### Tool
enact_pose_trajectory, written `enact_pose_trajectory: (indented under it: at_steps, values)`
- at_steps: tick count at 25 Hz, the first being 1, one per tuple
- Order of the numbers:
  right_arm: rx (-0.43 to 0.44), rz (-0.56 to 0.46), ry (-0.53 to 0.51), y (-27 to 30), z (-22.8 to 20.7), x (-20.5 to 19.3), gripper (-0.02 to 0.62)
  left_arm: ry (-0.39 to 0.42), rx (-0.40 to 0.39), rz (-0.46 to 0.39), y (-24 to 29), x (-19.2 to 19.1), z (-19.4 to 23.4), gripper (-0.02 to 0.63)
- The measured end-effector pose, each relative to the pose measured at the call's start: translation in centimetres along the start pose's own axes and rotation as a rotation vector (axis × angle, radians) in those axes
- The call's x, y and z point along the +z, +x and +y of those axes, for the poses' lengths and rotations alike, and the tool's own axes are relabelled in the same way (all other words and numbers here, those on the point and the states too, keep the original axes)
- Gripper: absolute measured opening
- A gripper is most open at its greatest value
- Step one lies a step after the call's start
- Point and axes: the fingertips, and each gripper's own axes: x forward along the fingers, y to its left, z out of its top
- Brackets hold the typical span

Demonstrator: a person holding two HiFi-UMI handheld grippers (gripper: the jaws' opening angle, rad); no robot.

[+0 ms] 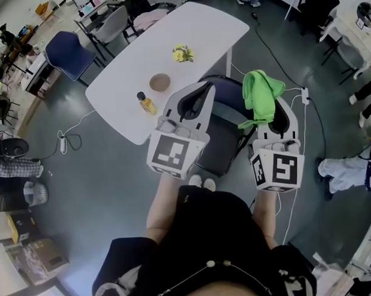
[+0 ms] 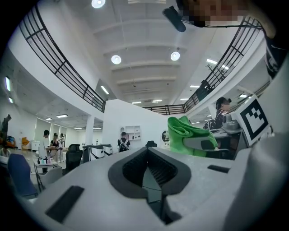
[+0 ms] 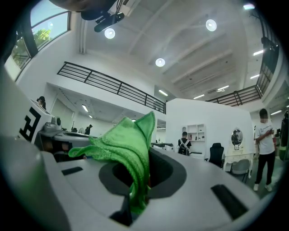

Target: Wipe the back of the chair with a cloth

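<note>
My right tool (image 3: 135,200) is shut tight on a fuzzy green cloth (image 3: 126,144). The cloth is pinched between the two jaws, and the rest of it flops up and over to the tool's left side. My left tool (image 2: 151,180) is shut too, jaws together, with nothing in it.

From the head view the two tools are side by side, a little apart. Under them is a dark chair with a padded seat (image 1: 219,152), pushed up to a long white desk (image 1: 193,29). The cloth shows over the chair's back, but I cannot tell if it touches it.

On the desk are a small yellow bottle (image 1: 146,103), a round brown dish (image 1: 160,82) and a yellow lump (image 1: 182,53) further off.
</note>
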Motion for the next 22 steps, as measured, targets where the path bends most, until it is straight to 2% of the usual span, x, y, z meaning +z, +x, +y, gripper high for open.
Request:
enact_pose_trajectory:
  at_steps: [22]
  values:
    - [-0.029,-0.009,-0.006,-0.92,-0.54,0.68,0.041,0.014,0.005,-0.008,-0.39,0.05,0.16,0.005]
